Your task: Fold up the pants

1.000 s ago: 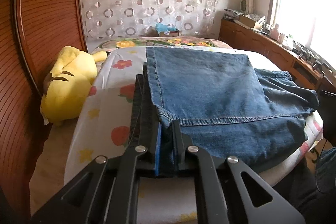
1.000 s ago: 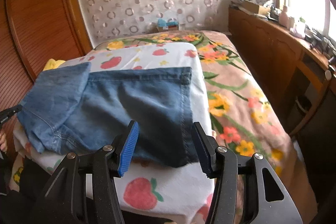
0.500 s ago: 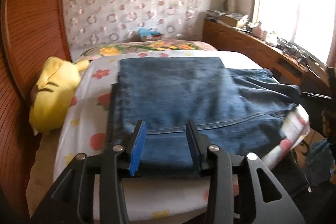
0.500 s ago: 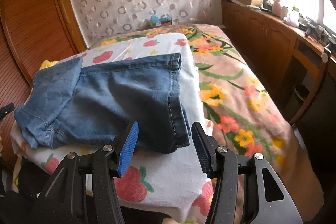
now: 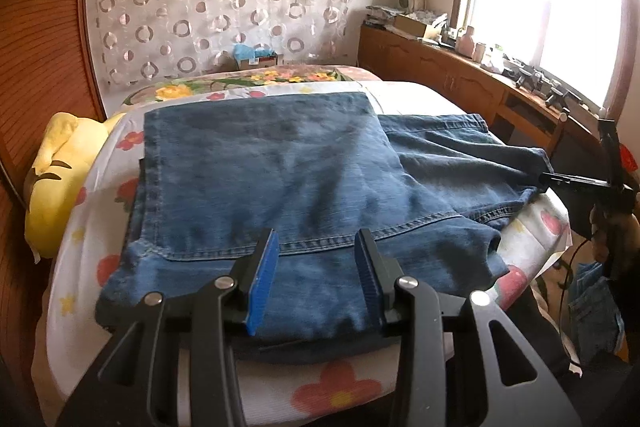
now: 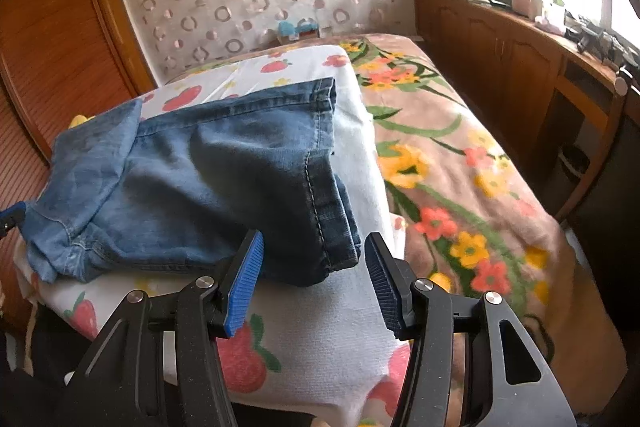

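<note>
We log the bed (image 5: pixel 404 95) first, spread with a floral blanket (image 6: pixel 460 163) and, over that, a white fruit-print cloth (image 5: pixel 100 203) on a raised pad. On the cloth lie the jeans (image 5: pixel 280 179), folded into a broad flat stack, 1 layer doubled over the rest, hems toward the right side (image 6: pixel 320 147). A yellow plush toy (image 5: pixel 52 179) sits just beside the cloth, against the wooden wardrobe (image 5: pixel 44 59). Our left tool (image 5: pixel 316 267) hovers at the near edge of the denim, blue pads spread, gripping nothing. Our right tool (image 6: pixel 312 275) is likewise spread wide, just short of the hem corner, empty; its tip also shows at the jeans' right edge in the left view.
</note>
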